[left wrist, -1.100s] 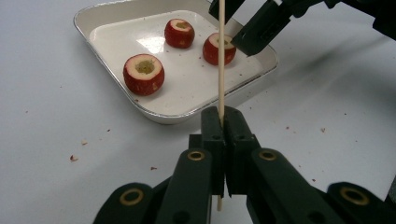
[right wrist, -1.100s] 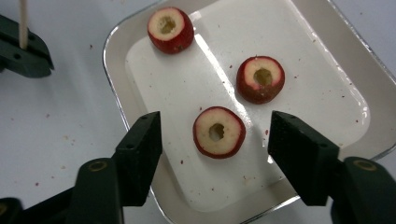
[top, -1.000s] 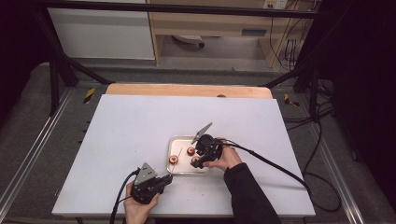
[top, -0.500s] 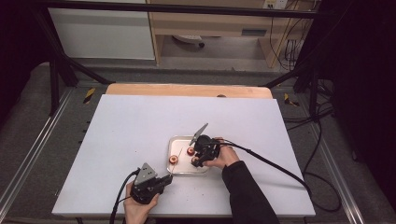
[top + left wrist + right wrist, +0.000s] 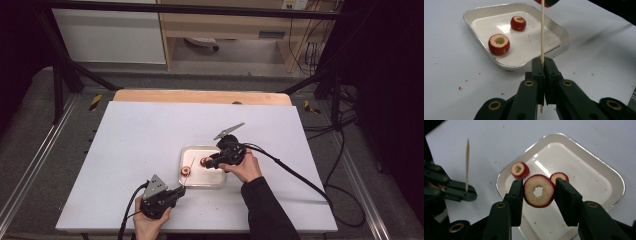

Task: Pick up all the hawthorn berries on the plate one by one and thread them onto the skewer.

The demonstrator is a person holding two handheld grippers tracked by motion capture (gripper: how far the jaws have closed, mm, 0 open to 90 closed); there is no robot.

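Right gripper (image 5: 538, 192) clamped on cored fruit slice (image 5: 539, 190) above tray (image 5: 599, 167); left gripper (image 5: 543, 65) clamped on upright skewer (image 5: 542, 30); advice: line hole over tip before lowering.

We see red-skinned, pale-fleshed cored fruit slices (image 5: 539, 191), a white tray (image 5: 584, 165), and a tan skewer (image 5: 542, 32).

Overhead plus two close views, tray (image 5: 200, 181) shared

Lab, black frame (image 5: 60, 75), trailing cables (image 5: 320, 55)
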